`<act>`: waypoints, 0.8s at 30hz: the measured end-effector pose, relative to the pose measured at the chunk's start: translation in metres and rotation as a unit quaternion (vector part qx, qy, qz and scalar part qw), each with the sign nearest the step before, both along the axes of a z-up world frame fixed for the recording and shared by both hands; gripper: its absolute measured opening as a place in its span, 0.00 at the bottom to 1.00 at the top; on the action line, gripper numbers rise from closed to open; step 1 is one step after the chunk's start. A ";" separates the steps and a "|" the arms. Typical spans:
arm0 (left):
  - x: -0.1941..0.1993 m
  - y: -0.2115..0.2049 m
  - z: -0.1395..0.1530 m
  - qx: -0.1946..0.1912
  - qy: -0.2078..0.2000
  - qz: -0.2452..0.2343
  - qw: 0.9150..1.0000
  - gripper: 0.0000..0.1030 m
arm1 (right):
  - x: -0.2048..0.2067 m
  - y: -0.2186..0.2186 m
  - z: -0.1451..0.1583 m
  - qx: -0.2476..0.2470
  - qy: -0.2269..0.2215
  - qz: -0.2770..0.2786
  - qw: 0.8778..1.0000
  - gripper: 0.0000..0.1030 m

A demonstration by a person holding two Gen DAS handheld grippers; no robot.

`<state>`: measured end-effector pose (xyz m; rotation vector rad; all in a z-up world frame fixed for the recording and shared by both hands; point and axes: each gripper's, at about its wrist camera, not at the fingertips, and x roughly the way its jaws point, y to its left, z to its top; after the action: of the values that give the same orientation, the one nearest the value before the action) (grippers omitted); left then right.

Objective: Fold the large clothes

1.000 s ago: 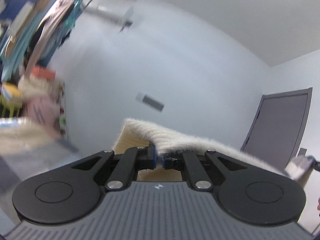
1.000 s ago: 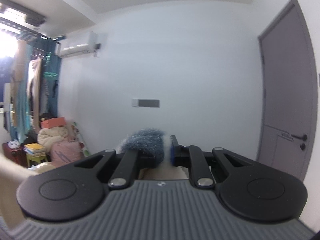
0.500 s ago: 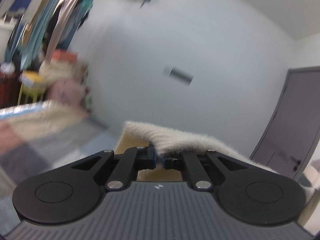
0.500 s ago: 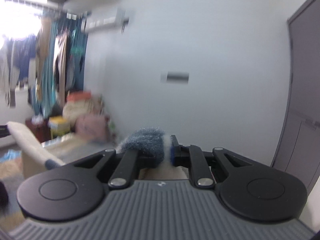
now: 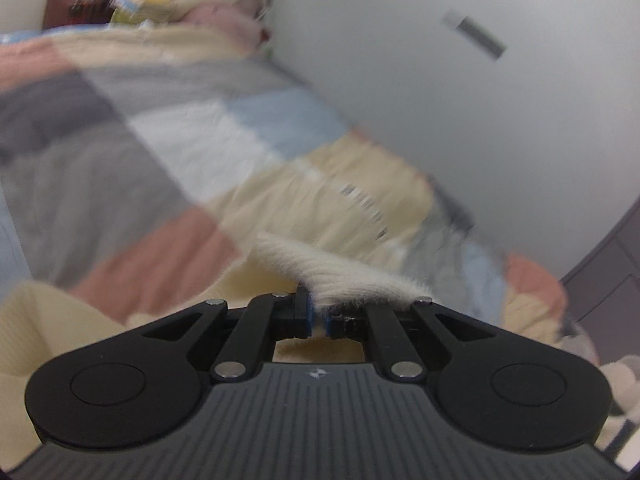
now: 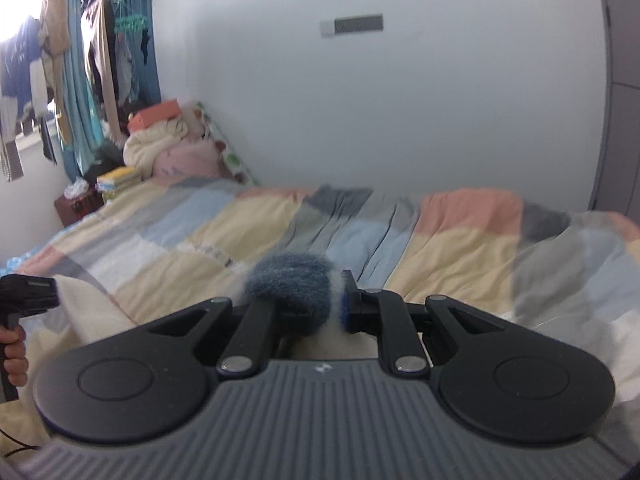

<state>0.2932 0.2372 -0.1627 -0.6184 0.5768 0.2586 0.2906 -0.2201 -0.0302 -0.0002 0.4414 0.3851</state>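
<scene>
Holding a fuzzy cream knit garment (image 5: 336,276) by its top edge: left claw (image 5: 318,314) is clamped shut on the cream ribbing, right claw (image 6: 320,308) is pinched on a blue-grey fluffy trim section (image 6: 290,280) of what looks like the same piece, both just above the patchwork quilt (image 6: 460,240) on the bed. Judging by the pile and drape, it's soft, light and floppy, not slippery, and will sag between grips. Best held at the two edge corners, kept taut, then laid flat on the quilt for folding
</scene>
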 end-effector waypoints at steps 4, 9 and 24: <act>0.033 0.006 -0.020 0.007 0.042 -0.003 0.999 0.07 | 0.021 0.011 -0.040 0.004 0.014 -0.017 1.000 0.15; 0.050 0.000 -0.036 0.022 0.081 -0.024 0.996 0.06 | 0.056 0.007 -0.082 0.043 0.064 -0.032 0.996 0.16; -0.046 -0.014 0.032 0.021 -0.020 0.014 0.999 0.62 | 0.010 -0.019 -0.061 0.047 0.039 -0.026 0.998 0.52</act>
<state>0.2470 0.2227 -0.1312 -0.5892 0.5239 0.2840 0.3002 -0.2391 -0.0917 0.1175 0.4992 0.3559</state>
